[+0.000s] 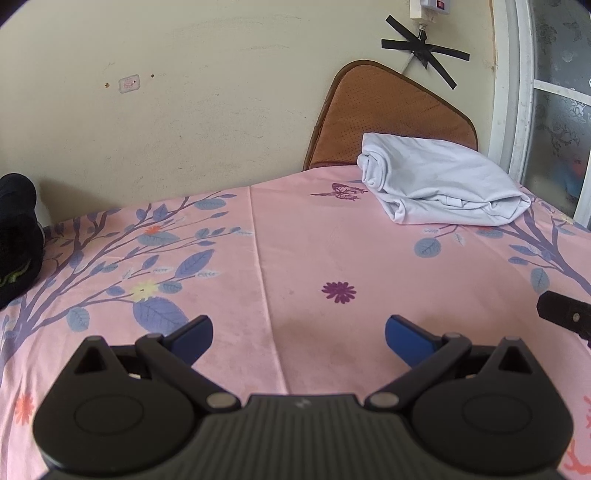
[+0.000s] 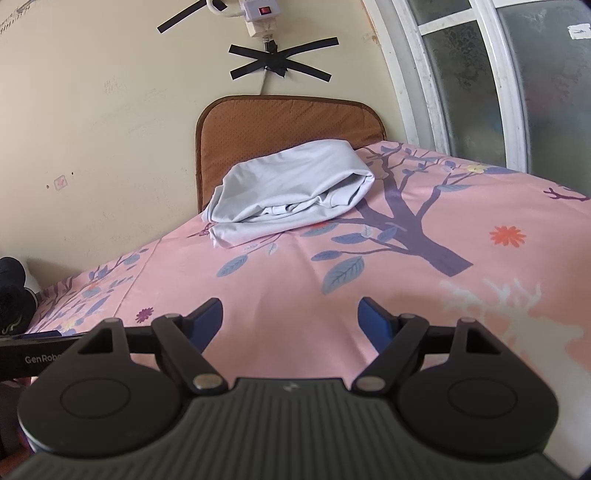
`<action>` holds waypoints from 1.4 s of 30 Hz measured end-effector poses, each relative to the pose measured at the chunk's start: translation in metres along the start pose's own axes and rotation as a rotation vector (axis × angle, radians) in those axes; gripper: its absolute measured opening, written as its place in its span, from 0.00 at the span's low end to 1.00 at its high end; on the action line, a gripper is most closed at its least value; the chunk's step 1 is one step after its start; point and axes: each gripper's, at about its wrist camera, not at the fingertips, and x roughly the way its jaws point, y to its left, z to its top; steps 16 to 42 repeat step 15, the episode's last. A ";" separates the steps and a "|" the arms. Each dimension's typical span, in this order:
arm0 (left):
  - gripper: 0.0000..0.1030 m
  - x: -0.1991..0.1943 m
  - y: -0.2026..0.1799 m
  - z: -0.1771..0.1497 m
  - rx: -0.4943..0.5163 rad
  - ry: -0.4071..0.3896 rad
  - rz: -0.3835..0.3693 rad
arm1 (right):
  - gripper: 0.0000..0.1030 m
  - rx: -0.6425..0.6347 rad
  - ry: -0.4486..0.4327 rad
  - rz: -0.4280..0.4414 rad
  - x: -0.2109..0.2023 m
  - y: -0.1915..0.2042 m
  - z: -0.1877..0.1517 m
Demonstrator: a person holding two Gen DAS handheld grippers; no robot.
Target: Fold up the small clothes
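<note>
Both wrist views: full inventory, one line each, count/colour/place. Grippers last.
folded garment: 1, white, far side of the sheet, in front of the cushion
sheet: 1, pink with blue tree and flower print, covers the work surface
cushion: 1, brown, upright against the wall behind the garment
tape: black strips crossed on the wall over a cord
power adapter: 1, white with red switch, on the wall
dark item: 1, black, left edge, unclear what
window: 1, white frame, frosted, right
left gripper: 1, black, blue pads, open, empty
right gripper: 1, same, open, empty
</note>
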 end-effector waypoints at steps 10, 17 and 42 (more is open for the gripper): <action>1.00 0.004 0.004 0.001 -0.021 0.020 -0.034 | 0.80 0.004 -0.013 0.006 -0.002 0.000 -0.001; 1.00 0.004 0.007 0.001 -0.042 0.012 -0.039 | 0.80 -0.004 -0.014 0.013 -0.002 0.001 -0.001; 1.00 0.004 0.007 0.001 -0.042 0.012 -0.039 | 0.80 -0.004 -0.014 0.013 -0.002 0.001 -0.001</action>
